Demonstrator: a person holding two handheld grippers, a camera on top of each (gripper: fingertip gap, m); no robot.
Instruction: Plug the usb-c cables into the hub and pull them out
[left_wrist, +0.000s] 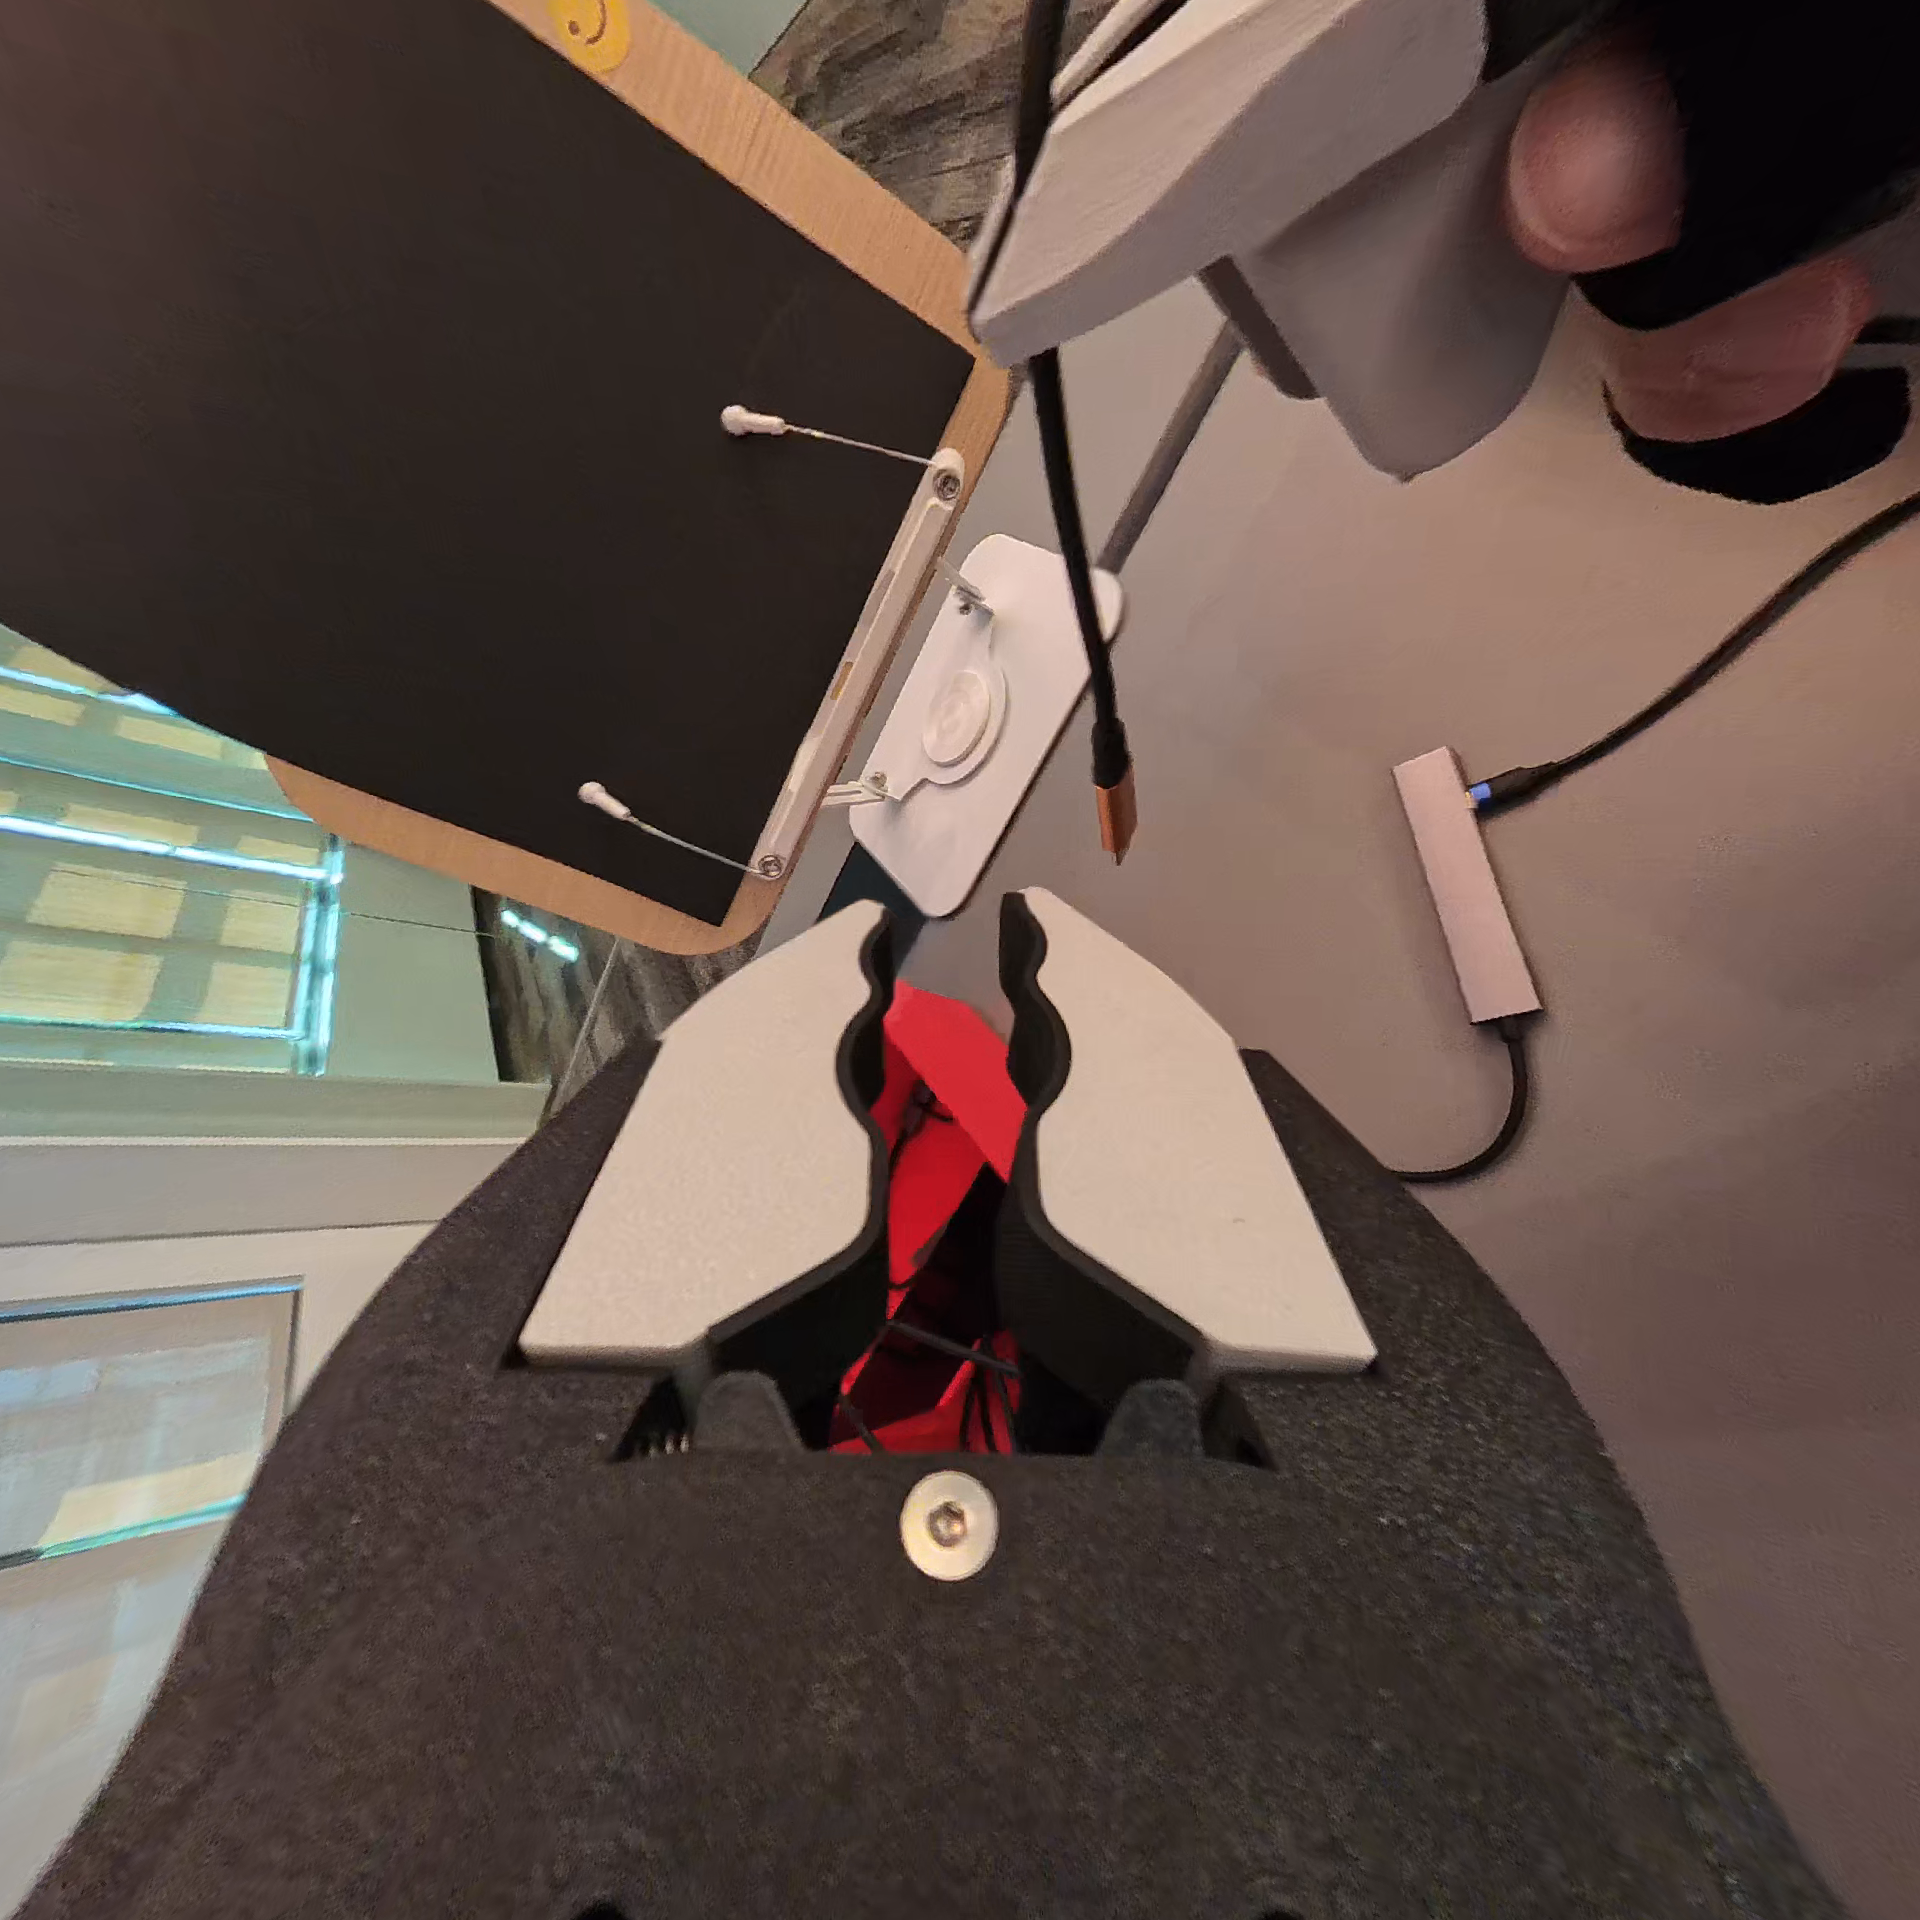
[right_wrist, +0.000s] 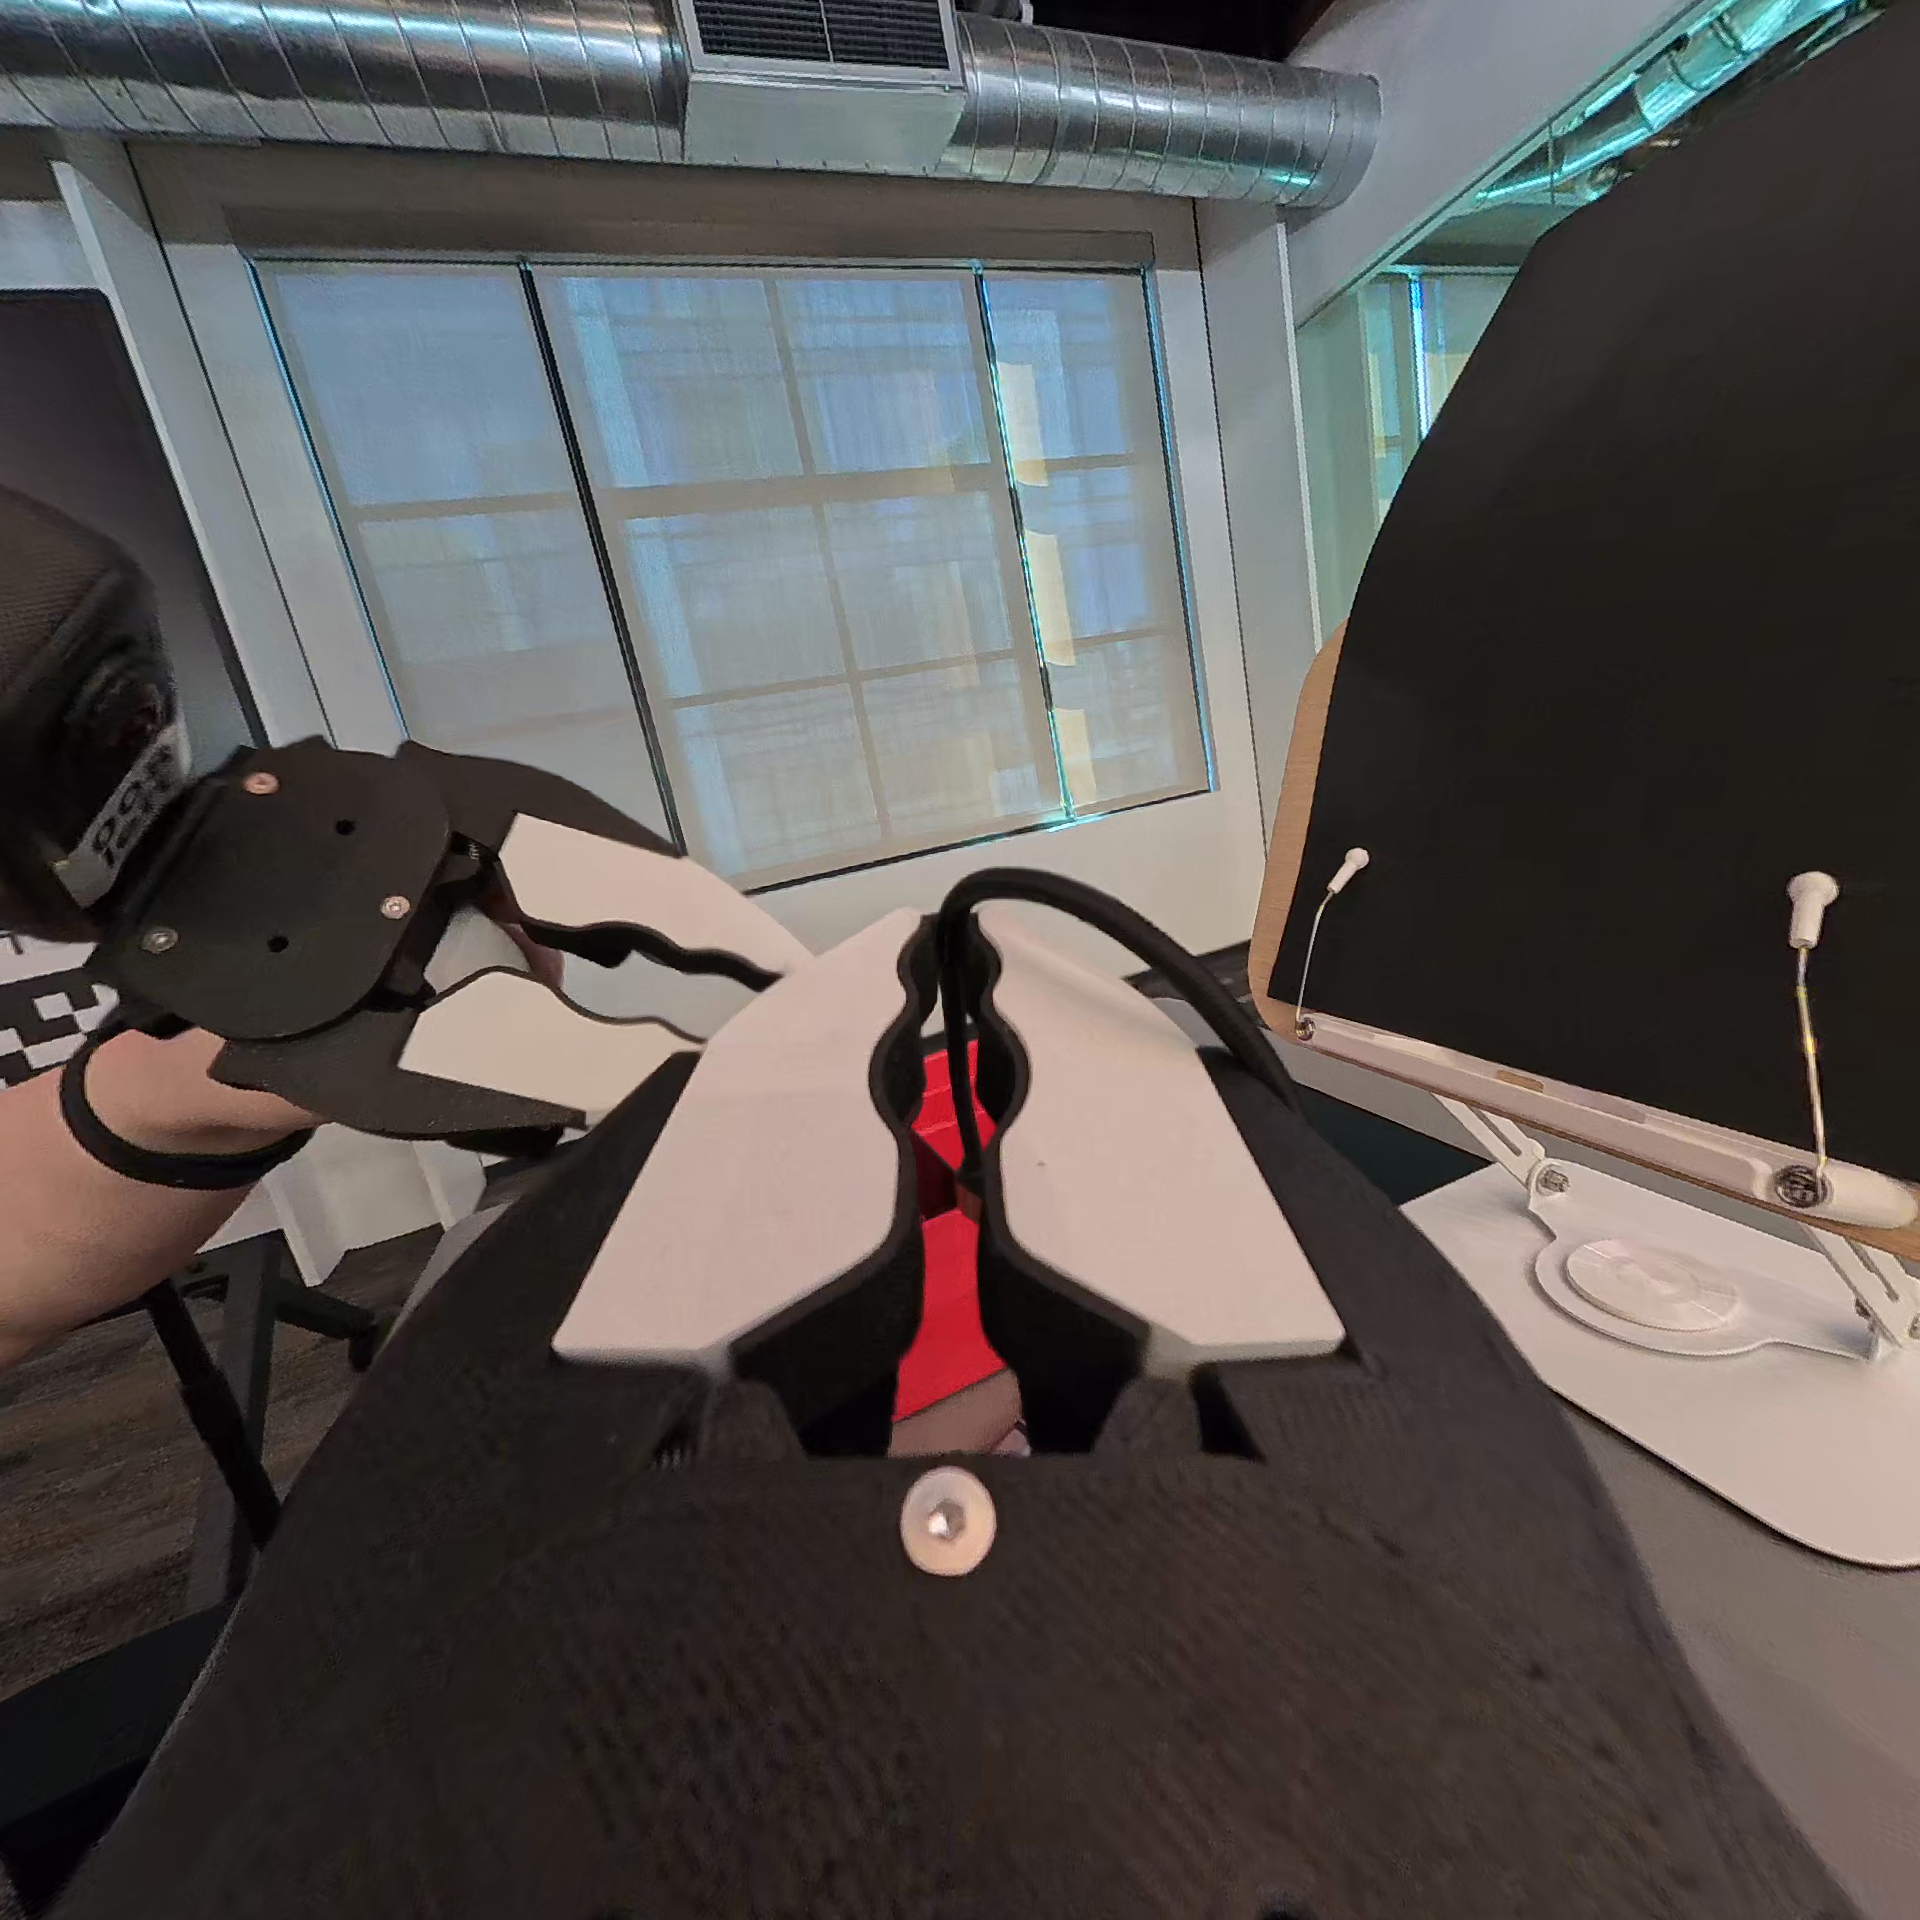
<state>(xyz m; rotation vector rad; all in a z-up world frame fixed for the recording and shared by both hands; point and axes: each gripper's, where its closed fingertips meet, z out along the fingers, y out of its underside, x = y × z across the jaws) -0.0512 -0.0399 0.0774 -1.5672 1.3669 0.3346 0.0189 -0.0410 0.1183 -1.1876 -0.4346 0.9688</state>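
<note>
A: What does the right gripper (right_wrist: 951, 940) hold?
B: It pinches the black cable (left_wrist: 1075, 582); the copper plug (left_wrist: 1117, 821) hangs tip down, its long axis nearly vertical.
A: And the left gripper (left_wrist: 945, 914)?
B: Narrowly apart, holding nothing, just beside the plug.
A: The hub (left_wrist: 1465, 883)?
B: It lies flat on the grey table (left_wrist: 1714, 1247), well apart from the plug, with another cable (left_wrist: 1704, 665) plugged in at its far end.

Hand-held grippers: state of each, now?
Left hand-held gripper: open, empty.
Right hand-held gripper: shut on cable, plug dangling, not in hub.
</note>
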